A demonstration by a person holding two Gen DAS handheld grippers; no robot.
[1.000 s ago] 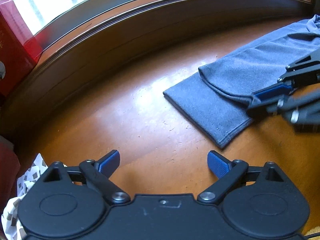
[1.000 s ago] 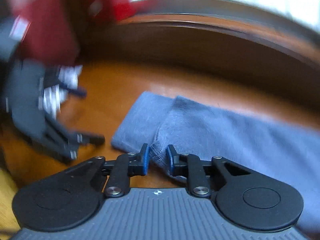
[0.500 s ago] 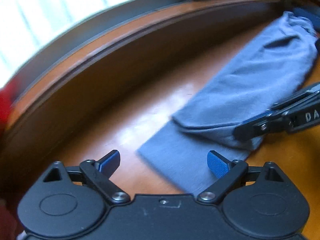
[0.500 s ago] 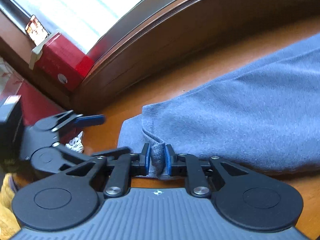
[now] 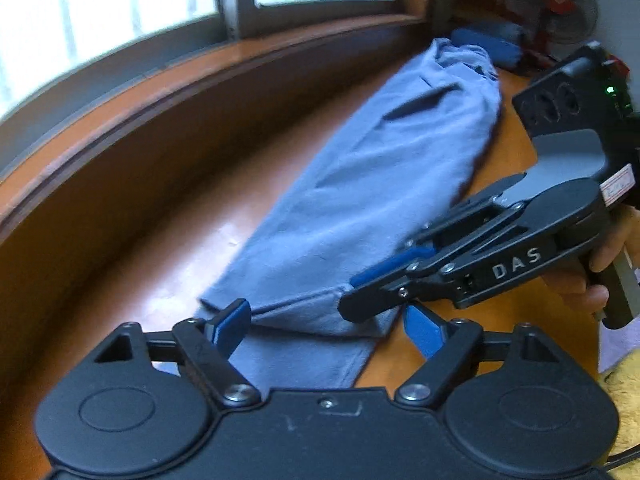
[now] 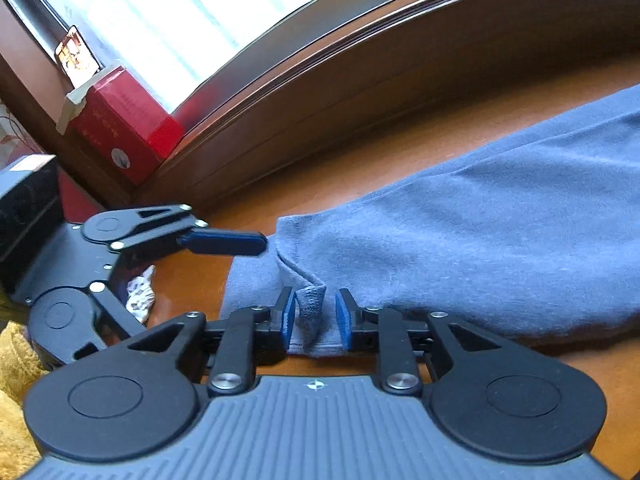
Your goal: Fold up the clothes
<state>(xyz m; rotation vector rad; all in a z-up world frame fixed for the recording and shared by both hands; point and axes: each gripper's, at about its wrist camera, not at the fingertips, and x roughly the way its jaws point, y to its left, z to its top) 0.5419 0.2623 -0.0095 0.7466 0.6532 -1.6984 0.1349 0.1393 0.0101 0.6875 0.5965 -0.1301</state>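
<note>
A blue-grey garment (image 5: 372, 184) lies stretched out lengthwise on the wooden table (image 5: 160, 248), its hem end towards me. My left gripper (image 5: 328, 328) hangs over that hem end. Its jaws are wide and closing, with cloth between the pads but untouched. My right gripper (image 6: 316, 318) sits at the hem corner, and a raised ridge of hem (image 6: 312, 306) stands between its pads. Those jaws are opening and the pads no longer press the cloth. In the left wrist view the right gripper (image 5: 360, 284) reaches in from the right over the hem. One left gripper finger's blue pad (image 6: 224, 242) nearly touches the garment's edge.
A raised wooden window sill (image 6: 360, 80) runs along the table's far side. A red box (image 6: 124, 136) stands at the far left corner. A patterned white cloth (image 6: 140, 292) and yellow fabric (image 6: 16, 360) lie at the left. A dark blue bundle (image 5: 488, 44) and a fan (image 5: 556, 8) are beyond the garment's far end.
The left wrist view has swung right along the garment, and the left jaws have narrowed over the hem. The right jaws, earlier pinched on the hem fold, have parted from it.
</note>
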